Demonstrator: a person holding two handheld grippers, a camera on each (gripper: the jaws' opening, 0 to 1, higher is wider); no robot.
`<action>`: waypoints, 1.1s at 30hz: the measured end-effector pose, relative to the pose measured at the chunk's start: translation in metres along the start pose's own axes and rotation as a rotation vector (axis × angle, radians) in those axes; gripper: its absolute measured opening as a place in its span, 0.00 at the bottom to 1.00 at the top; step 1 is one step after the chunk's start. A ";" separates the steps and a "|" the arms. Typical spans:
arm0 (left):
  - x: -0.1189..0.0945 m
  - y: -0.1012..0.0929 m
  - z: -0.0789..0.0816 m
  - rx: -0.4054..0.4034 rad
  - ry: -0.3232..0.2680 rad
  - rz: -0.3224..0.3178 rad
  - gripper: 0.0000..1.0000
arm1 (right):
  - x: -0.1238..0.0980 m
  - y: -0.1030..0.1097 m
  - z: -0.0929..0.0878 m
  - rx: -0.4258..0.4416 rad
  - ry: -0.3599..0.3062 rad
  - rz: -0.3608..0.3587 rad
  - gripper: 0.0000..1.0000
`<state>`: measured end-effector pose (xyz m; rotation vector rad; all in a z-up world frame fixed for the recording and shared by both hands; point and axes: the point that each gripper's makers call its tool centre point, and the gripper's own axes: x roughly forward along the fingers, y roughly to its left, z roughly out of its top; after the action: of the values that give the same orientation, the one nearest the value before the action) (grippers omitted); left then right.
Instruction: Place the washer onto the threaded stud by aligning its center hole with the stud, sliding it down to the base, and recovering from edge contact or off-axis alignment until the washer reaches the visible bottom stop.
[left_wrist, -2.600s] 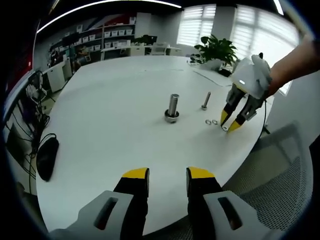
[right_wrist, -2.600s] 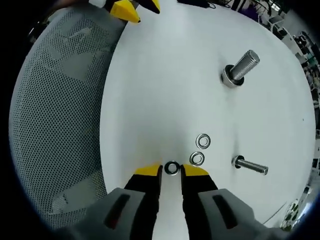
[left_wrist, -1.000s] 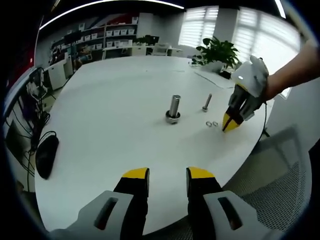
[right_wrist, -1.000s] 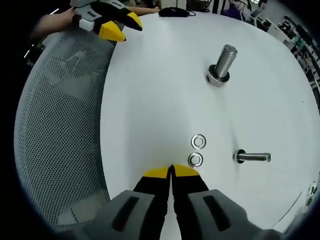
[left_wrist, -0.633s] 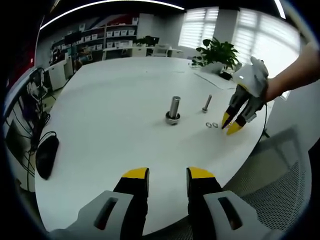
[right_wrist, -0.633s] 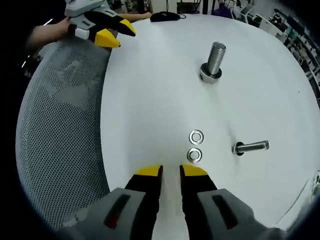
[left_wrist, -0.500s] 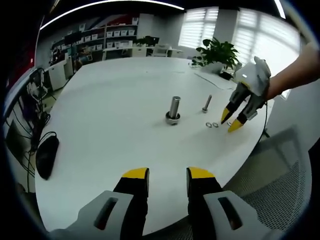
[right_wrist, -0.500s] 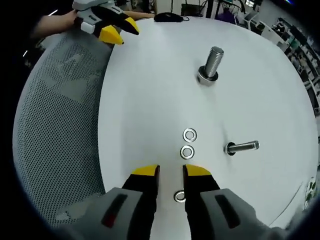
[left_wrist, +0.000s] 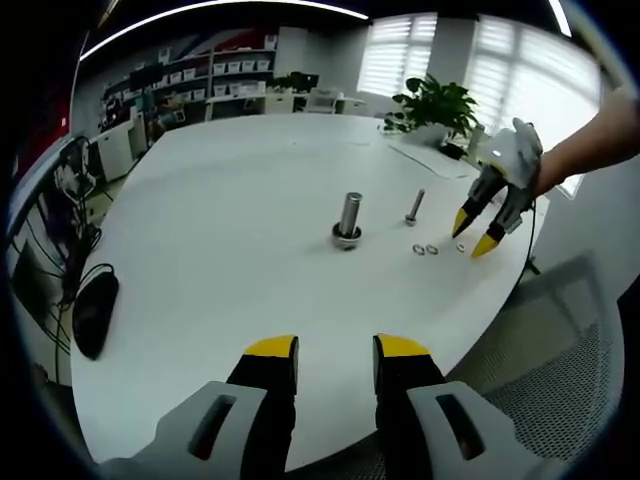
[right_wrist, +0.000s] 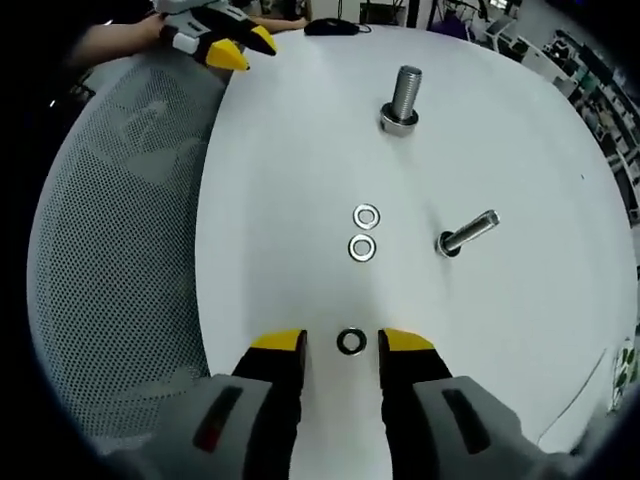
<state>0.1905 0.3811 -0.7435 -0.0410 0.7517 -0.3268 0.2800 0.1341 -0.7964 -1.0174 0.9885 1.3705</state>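
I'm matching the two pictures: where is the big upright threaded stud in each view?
Left gripper view: the upright stud stands mid-table, just above picture centre, left of the right gripper.
Right gripper view: the upright stud is near the top, right of centre, far beyond the open jaws.
Shared landmark: the pair of washers lying side by side on the white table.

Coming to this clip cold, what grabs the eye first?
In the right gripper view, the right gripper stands open over a loose washer lying flat on the white table between its yellow tips. Farther on lie two more washers, a bolt on its side, and the upright threaded stud.
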 end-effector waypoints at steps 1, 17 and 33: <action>0.000 0.000 0.000 0.000 0.001 0.000 0.28 | 0.001 -0.001 -0.002 0.001 0.004 0.000 0.31; 0.001 0.001 -0.001 0.004 0.006 0.000 0.28 | 0.004 -0.002 -0.003 -0.019 0.046 -0.006 0.28; 0.000 0.000 -0.001 0.007 0.010 0.001 0.28 | 0.005 -0.002 -0.001 -0.145 0.135 0.000 0.16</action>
<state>0.1898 0.3811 -0.7449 -0.0320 0.7608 -0.3289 0.2824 0.1349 -0.8017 -1.2317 0.9981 1.4039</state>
